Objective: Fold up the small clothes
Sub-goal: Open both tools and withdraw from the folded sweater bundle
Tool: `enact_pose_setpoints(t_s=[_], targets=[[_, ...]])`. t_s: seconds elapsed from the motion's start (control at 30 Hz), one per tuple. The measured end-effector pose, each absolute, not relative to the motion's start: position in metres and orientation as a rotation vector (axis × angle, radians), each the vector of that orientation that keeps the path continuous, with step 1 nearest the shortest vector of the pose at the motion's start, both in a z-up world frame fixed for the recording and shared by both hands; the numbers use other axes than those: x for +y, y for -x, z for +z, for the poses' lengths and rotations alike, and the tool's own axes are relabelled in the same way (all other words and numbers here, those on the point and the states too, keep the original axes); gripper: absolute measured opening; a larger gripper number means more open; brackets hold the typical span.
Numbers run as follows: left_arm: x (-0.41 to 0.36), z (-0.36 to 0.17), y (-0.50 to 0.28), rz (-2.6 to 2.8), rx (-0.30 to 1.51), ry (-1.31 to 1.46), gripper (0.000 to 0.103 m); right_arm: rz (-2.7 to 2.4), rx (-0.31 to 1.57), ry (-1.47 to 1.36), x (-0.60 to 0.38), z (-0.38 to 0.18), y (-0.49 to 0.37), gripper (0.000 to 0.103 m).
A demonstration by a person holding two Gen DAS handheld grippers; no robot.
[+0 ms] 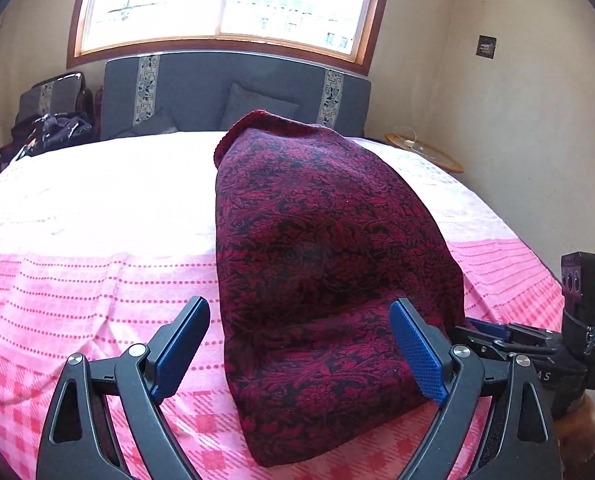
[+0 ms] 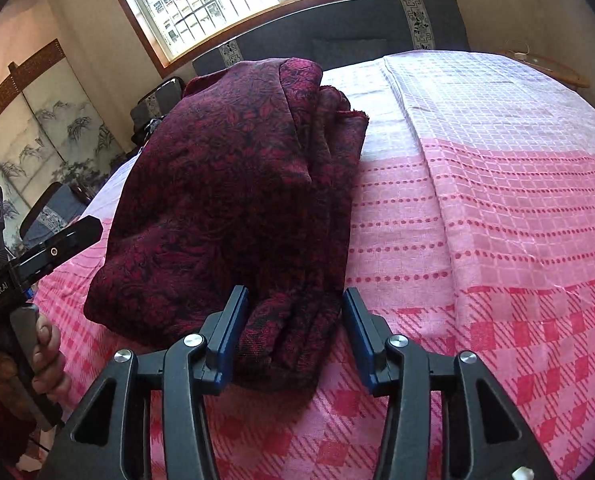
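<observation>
Dark-red floral garment [image 1: 321,264] folded, layered edges.

The near middle of the pink checked bedspread [image 1: 77,280] is being occupied by a folded dark red patterned cloth [image 1: 317,240]. Open bedspread is being left at nine and three o'clock; twelve o'clock is being blocked by a grey padded headboard [image 1: 217,92].

Pink checked bedspread [image 1: 97,280], grey headboard [image 1: 201,88], window [image 1: 225,0], painted folding screen [image 2: 37,128]

Folded dark red floral-patterned garment [image 1: 317,264], layered edges along one side, flat on pink checked bedspread [image 1: 77,300].
</observation>
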State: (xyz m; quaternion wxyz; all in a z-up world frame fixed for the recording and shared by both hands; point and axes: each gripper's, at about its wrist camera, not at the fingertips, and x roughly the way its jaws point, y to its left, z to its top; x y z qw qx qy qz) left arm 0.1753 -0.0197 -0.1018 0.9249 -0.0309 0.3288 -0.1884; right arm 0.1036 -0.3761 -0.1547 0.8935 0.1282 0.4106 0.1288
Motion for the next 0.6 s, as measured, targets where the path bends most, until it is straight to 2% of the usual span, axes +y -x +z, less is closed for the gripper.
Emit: enact_pose_setpoints(t_s=[0.6], targets=[[-0.006, -0.108, -0.189, -0.294, 0.680, -0.026, 0.097, 0.248, 0.902, -0.303, -0.376, -0.147, -0.114, 0.051]])
